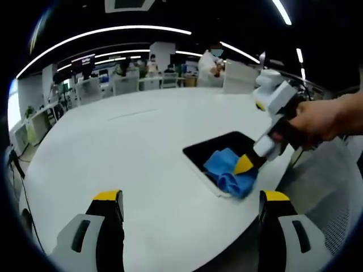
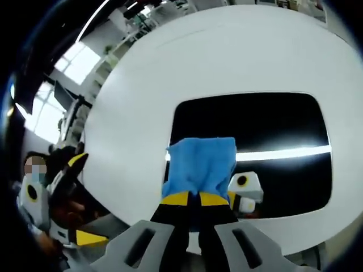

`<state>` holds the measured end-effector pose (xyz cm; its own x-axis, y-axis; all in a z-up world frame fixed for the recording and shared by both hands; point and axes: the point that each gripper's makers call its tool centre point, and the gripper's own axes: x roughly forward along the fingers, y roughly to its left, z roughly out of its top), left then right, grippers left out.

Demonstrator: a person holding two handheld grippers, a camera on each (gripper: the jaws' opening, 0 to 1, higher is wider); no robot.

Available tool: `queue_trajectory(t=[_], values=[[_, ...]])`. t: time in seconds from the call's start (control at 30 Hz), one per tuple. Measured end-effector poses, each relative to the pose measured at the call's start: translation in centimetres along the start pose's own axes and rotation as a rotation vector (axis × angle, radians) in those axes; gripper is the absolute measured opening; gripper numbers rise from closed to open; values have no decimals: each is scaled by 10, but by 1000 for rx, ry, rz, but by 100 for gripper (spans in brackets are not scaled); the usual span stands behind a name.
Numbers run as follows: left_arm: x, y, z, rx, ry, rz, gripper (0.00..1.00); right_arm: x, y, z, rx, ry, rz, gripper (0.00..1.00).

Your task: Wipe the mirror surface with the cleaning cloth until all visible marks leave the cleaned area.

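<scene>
- The right gripper (image 2: 188, 198) has its jaws pressed together on the near edge of the blue cleaning cloth (image 2: 201, 166), which spreads forward from the tips onto the dark glass.
- The mirror (image 2: 266, 122) lies flat on the white table (image 2: 142, 102), near its edge. Its long axis runs left to right across the right gripper view, and a bright strip of reflected light crosses it.
- The relation that matters: the cloth sits on the mirror's near-left part, so most of the unwiped glass lies to the right and farther ahead of the tips — a likely stroke runs along that long axis.
- In the left gripper view, the left gripper (image 1: 190, 201) hovers over bare table with its jaws wide apart and nothing between them — the mirror is ahead and to its right.
- The right gripper is the nearer one, already on the glass.
- I cannot make out individual marks on the mirror.
</scene>
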<state>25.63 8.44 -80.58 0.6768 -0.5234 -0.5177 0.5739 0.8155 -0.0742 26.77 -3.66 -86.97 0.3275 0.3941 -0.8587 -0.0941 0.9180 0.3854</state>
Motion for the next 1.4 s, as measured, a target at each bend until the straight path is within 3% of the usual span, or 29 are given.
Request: queue_trajectory(t=[0.3,0.83,1.4], values=[[-1,2,0,14,-4,8,100,9,19,4,-55,-7,13,0],[-1,3,-3,-27,3,14,100,7,20,2,-54,-4,20,0],[0,1,-4,12,19,14,100,8,20,4,-78,-10,3,0]])
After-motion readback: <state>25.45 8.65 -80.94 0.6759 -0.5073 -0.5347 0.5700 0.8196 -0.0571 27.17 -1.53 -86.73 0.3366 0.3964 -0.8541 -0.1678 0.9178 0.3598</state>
